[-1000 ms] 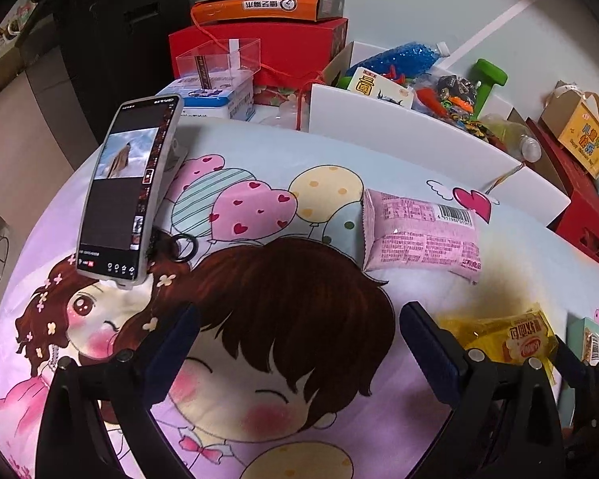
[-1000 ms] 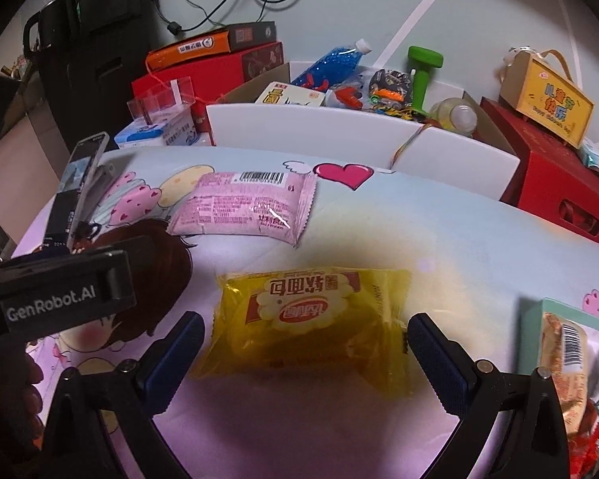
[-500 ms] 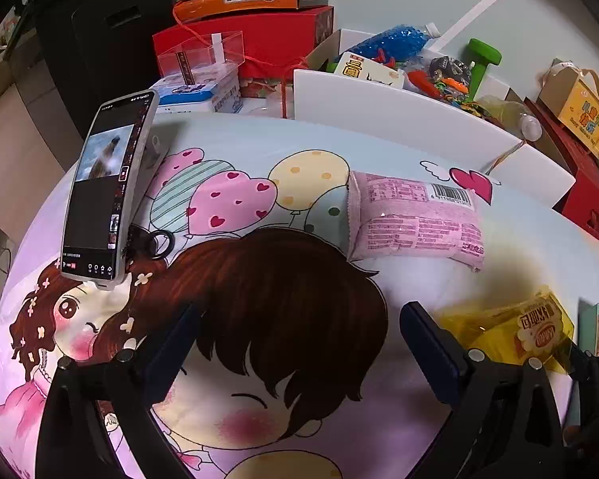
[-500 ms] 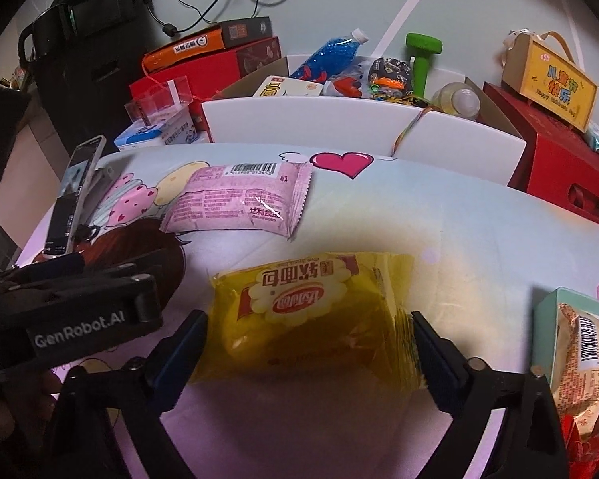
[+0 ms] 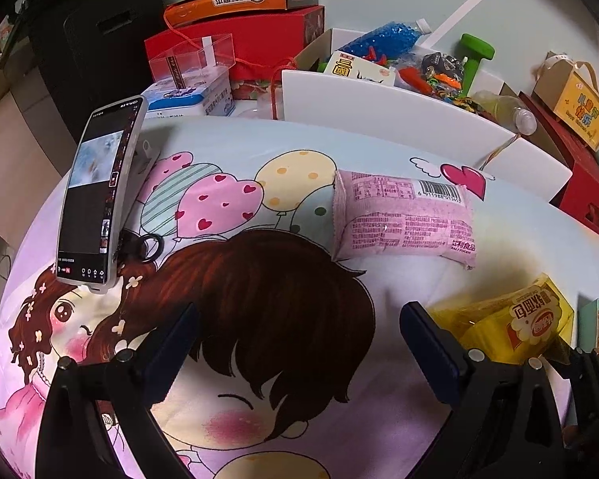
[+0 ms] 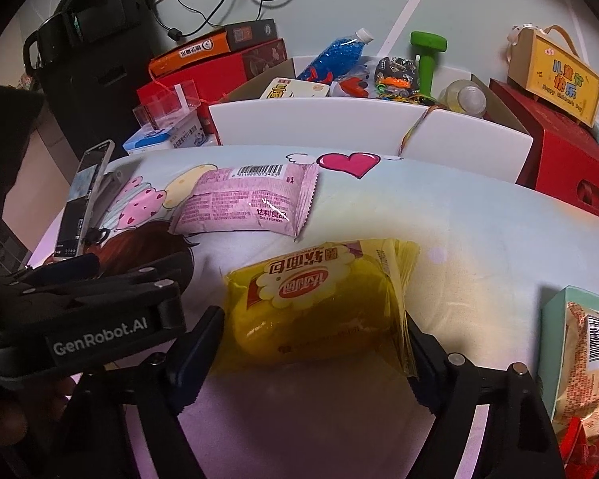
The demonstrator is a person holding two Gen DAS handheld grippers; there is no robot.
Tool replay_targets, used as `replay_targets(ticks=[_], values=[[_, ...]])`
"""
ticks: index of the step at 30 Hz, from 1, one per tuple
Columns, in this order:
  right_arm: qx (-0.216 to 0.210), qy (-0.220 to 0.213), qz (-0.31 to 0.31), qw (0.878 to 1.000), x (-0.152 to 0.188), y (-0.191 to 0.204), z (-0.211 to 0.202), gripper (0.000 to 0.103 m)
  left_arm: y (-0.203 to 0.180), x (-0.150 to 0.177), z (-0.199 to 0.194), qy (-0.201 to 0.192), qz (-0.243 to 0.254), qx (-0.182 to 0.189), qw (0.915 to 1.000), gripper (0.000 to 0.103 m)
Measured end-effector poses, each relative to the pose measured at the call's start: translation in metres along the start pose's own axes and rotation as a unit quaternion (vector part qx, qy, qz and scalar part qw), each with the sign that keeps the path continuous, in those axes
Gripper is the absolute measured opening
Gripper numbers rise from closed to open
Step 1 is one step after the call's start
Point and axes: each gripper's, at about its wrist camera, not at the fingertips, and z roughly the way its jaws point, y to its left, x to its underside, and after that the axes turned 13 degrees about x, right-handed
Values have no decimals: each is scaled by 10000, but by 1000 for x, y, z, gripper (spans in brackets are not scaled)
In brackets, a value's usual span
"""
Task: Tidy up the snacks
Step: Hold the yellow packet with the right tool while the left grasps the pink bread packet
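A yellow bread packet lies on the cartoon-print cloth, and my right gripper is shut on it, with one finger pressing each side so the wrapper crumples. The left wrist view shows this packet tilted up at the right. A pink snack packet lies flat farther back, barcode side up. My left gripper stands open over the cloth's brown-haired figure with nothing between its fingers. The pink packet is ahead of it and to the right.
A teal box holding snack packets sits at the right edge. A phone stands propped on the left. Behind the table are a white-walled box of toys and bottles, red boxes and a clear case.
My right gripper has moved forward around the yellow packet and its fingers have closed onto it. The left gripper has drifted a little, still open.
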Motion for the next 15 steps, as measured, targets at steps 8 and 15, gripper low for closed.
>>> replay_targets(ticks=[8, 15], values=[[72, -50, 240, 9997, -3, -18, -1, 84, -9, -3, -3, -6, 57, 349, 9994, 100], [134, -80, 638, 9978, -6, -46, -2, 84, -30, -14, -3, -19, 301, 615, 9976, 100]])
